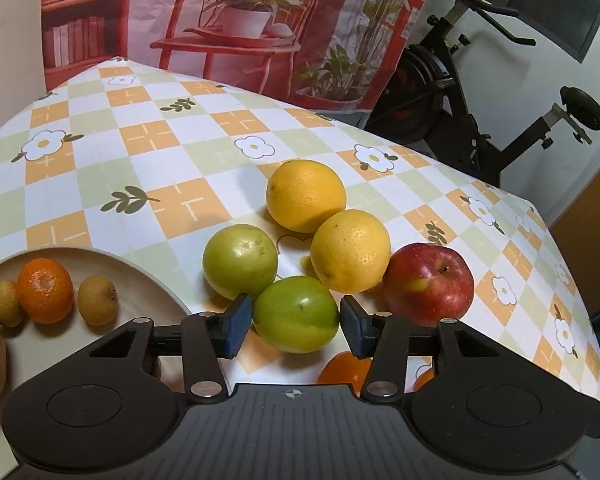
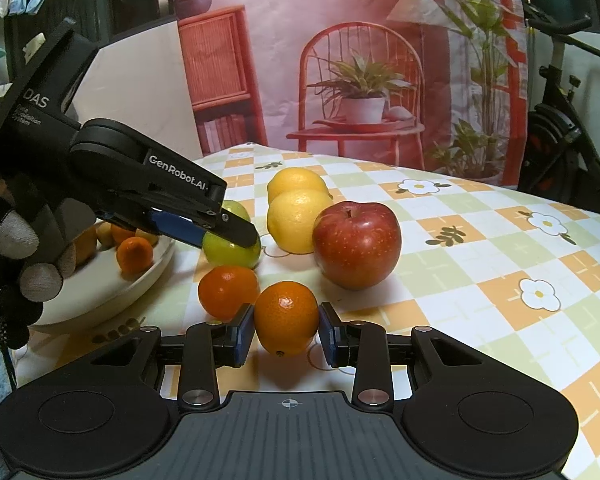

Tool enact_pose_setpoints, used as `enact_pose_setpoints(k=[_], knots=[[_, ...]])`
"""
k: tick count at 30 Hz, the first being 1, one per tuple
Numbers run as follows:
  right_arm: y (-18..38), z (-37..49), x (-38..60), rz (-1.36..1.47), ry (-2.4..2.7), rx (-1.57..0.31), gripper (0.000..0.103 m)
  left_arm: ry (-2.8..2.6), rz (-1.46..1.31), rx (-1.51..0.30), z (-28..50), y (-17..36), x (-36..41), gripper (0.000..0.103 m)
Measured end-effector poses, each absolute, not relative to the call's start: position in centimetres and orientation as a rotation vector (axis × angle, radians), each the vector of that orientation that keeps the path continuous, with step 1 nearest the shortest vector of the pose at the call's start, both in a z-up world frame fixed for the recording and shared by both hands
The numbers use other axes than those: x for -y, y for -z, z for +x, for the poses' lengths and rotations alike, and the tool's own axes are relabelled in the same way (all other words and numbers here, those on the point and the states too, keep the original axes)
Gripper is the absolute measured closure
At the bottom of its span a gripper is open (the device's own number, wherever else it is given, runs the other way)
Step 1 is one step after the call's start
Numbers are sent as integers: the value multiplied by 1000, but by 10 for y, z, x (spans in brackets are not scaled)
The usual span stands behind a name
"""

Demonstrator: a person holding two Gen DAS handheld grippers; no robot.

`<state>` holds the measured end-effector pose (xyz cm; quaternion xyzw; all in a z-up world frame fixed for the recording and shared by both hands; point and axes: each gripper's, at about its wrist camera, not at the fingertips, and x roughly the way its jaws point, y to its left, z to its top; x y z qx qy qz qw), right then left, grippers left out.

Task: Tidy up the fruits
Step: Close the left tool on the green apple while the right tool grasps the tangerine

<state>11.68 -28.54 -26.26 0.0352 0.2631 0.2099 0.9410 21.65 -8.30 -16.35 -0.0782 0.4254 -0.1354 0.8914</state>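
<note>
Fruits lie scattered across a checked, flower-printed tablecloth (image 2: pixel 480 240) as two hand-held grippers work among them. Nearest the right wrist camera, the right gripper (image 2: pixel 287 330) is clenched on a mandarin (image 2: pixel 286 316), its blue pads pressed against both sides of the fruit, which rests on the cloth. A second mandarin (image 2: pixel 226 292) sits just beside it to the left. Beyond, the left gripper (image 1: pixel 296 322), held by a gloved hand (image 2: pixel 12 264), reaches in from the left and brackets a green fruit (image 1: pixel 296 314); the pads stand close on either side, and whether they press on it cannot be told. A second green fruit (image 1: pixel 240 260) lies touching it behind and to the left. Two lemons (image 1: pixel 350 250) (image 1: pixel 305 194) sit one behind the other in the middle of the group, with a red apple (image 2: pixel 356 242) to their right, near the front lemon. At the left stands a cream plate (image 1: pixel 140 276) carrying a small orange (image 1: pixel 45 290) and two brownish-green fruits (image 1: pixel 98 300). Farther back, a printed backdrop (image 2: pixel 340 60) of a red chair and potted plants hangs behind the table, and an exercise bike (image 1: pixel 480 92) stands to the right
</note>
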Motion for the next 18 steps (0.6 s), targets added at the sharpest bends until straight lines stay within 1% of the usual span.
enact_pose_setpoints(k=[9, 18], knots=[[263, 117, 286, 73, -429, -536, 72, 325, -128, -812, 198, 141, 79, 52], [262, 117, 286, 74, -428, -536, 72, 348, -97, -783, 169, 125, 56, 52]])
